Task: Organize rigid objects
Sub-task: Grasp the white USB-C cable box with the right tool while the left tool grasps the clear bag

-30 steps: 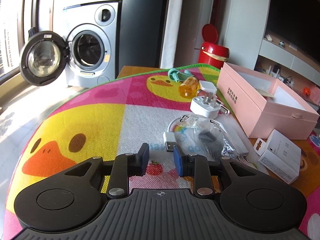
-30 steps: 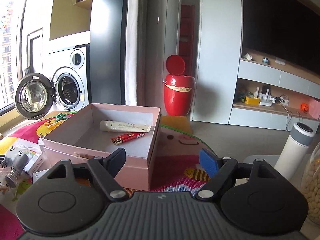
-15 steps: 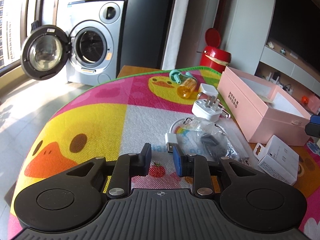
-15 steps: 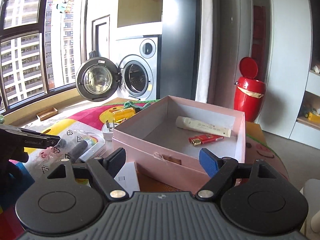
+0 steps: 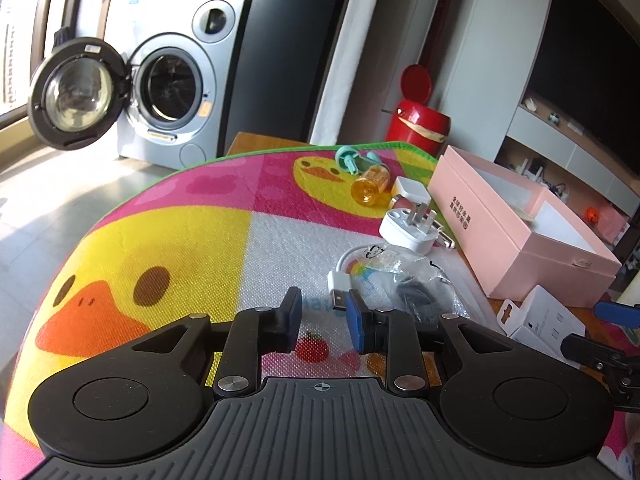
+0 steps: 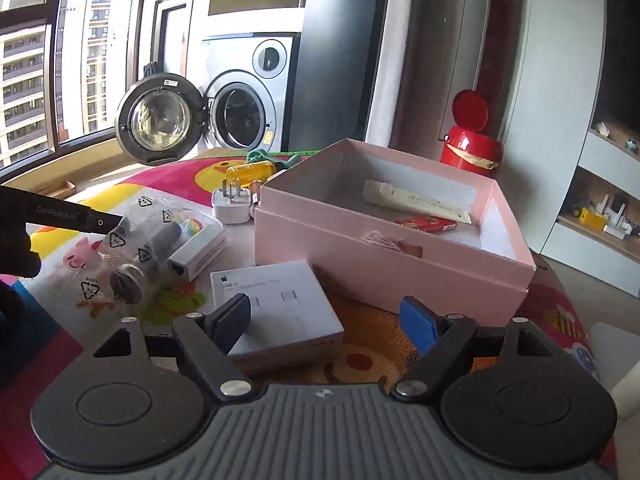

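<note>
An open pink box [image 6: 384, 256] [image 5: 516, 236] sits on the cartoon mat and holds a white tube [image 6: 416, 202] and a red lighter [image 6: 426, 225]. A white USB-C charger box [image 6: 276, 304] [image 5: 544, 320] lies just in front of my right gripper [image 6: 326, 320], which is open and empty above it. My left gripper [image 5: 323, 316] is open with a narrow gap, empty, just short of a white USB plug [image 5: 340, 286] and a clear plastic bag [image 5: 416, 284] [image 6: 136, 252]. A white wall plug [image 5: 408, 232] [image 6: 232, 206] and an amber bottle [image 5: 370, 186] [image 6: 256, 172] lie beyond.
The mat [image 5: 180, 248] covers a table with its far edge near the washing machine [image 5: 168, 88], whose door hangs open. A small white adapter box [image 6: 196, 250] lies by the bag. A red bin [image 5: 418, 120] stands on the floor behind.
My right gripper swung left and dropped, so the charger box and bag now lie before it. My left gripper opened slightly and rose a little over the mat.
</note>
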